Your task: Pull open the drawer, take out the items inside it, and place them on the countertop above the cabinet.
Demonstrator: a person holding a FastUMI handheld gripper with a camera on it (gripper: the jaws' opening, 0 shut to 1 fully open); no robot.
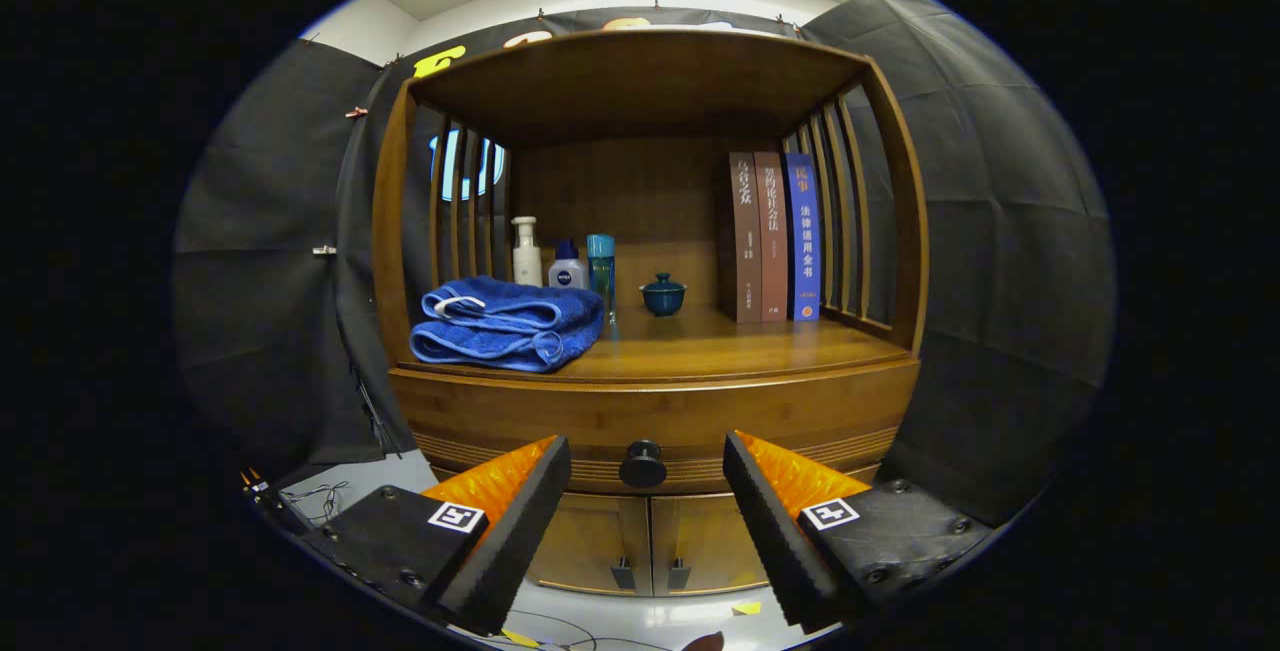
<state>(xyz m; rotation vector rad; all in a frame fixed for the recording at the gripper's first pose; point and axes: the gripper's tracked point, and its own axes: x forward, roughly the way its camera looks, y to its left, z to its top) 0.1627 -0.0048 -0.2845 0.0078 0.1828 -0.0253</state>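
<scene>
A wooden cabinet stands ahead with its drawer front (520,426) shut and flush. The drawer's round dark knob (642,464) sits between my two fingers, a short way beyond their tips. My gripper (646,476) is open, with nothing held. Above the drawer runs the wooden countertop (760,346), under a roofed shelf with slatted sides. What lies inside the drawer is hidden.
On the countertop lie a folded blue towel (505,323), a white pump bottle (526,253), a small blue-capped jar (567,269), a tall blue bottle (601,271), a dark lidded cup (662,295) and three upright books (772,236). Two lower doors with handles (650,571) sit under the drawer. Cables lie on the floor.
</scene>
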